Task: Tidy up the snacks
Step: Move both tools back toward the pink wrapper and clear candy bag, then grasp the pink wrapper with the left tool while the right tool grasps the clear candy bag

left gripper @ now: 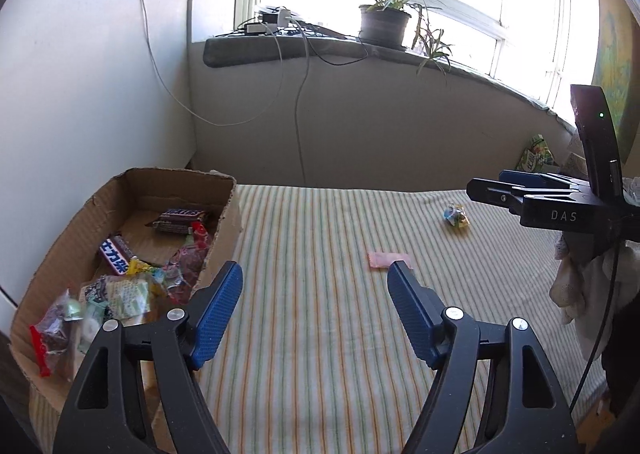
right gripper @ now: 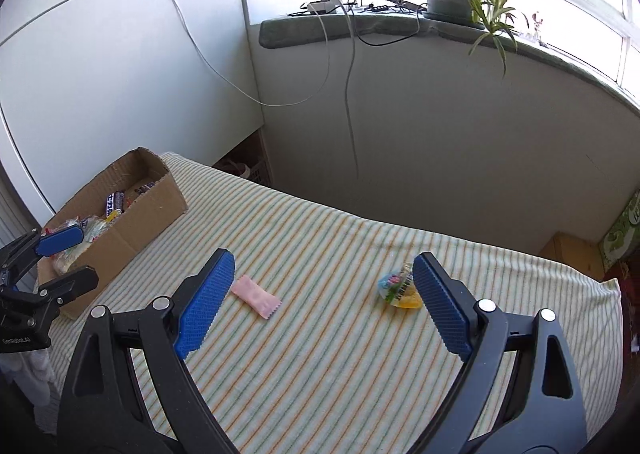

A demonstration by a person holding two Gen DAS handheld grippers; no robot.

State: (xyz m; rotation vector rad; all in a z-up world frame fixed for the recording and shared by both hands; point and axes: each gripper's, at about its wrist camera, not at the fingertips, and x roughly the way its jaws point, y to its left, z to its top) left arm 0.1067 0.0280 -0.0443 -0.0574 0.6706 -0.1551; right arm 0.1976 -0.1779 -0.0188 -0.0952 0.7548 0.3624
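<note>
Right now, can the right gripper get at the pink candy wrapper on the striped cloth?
Probably yes. The right gripper is open, and the pink wrapper lies flat on the striped cloth, nothing on it.

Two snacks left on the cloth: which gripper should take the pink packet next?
Probably the left gripper: its open jaws sit close to the pink packet, beside the box. The right gripper, also open, sits nearer the colourful candy.

The striped worktop (right gripper: pixel 340 354) has lots of open room in the middle, with only a pink packet (right gripper: pixel 257 296) and a little colorful snack (right gripper: pixel 398 288) lying well apart on it. The cardboard box (right gripper: pixel 132 213) blocks the left corner. The gray wall (right gripper: pixel 460 141) stands behind the worktop.
</note>
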